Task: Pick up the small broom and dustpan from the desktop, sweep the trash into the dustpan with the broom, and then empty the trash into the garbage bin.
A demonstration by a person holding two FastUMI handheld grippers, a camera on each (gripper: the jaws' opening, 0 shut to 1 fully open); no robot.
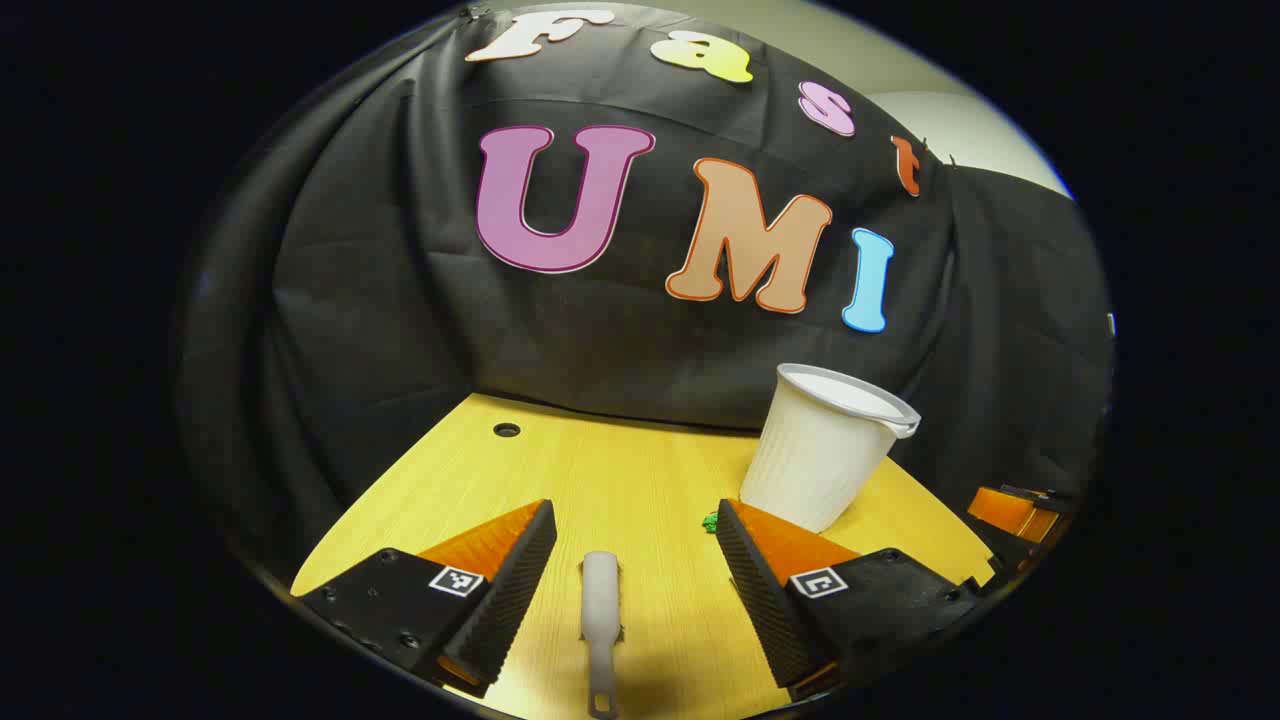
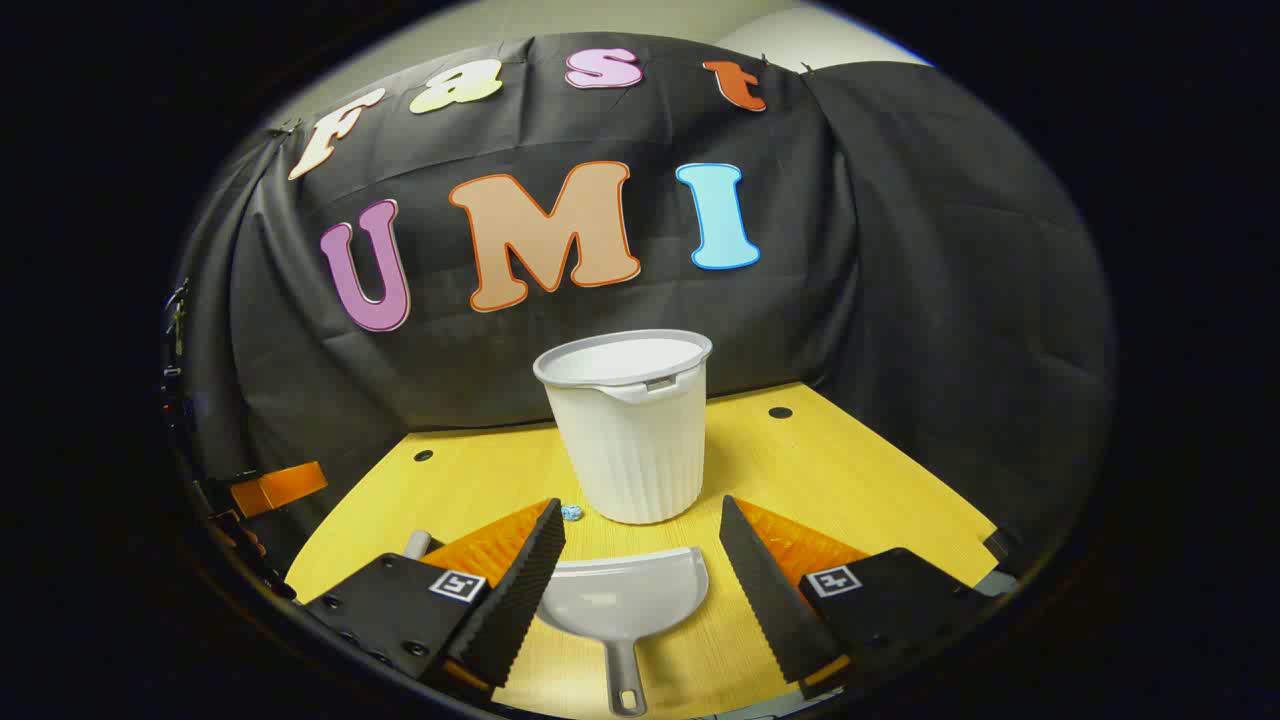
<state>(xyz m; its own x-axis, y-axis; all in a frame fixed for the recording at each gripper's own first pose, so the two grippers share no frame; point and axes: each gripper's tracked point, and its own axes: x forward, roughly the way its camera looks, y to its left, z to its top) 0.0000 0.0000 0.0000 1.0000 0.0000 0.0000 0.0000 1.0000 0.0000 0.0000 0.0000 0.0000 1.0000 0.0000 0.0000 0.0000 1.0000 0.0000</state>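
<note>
- Right now my left gripper [image 1: 635, 560] hangs just above the desk [image 1: 620, 470] with its fingers wide apart, and the small broom [image 1: 600, 625] lies between them, touching neither.
- From the left gripper view I see only the broom's pale handle, running near to far along the desk; I cannot see the bristle end from here.
- My right gripper [image 2: 640, 570] is spread open too, with the dustpan [image 2: 622, 600] lying flat between its fingers, scoop toward the far side and handle [image 2: 625, 680] pointing near.
- Just beyond the dustpan stands the white ribbed bin [image 2: 630, 440], upright and open at the top.
- A small bluish scrap [image 2: 572, 512] sits on the desk to the left of the bin's foot; in the left gripper view a green scrap [image 1: 710, 521] lies near the bin as well.
- I judge both tools light, stiff plastic, likely smooth enough to twist in a loose grip.
- I would take the broom across the handle and the dustpan on its handle close to the scoop, so it does not droop or swing when lifted.
- The bin looks light too, so a careless nudge could tip it.
</note>
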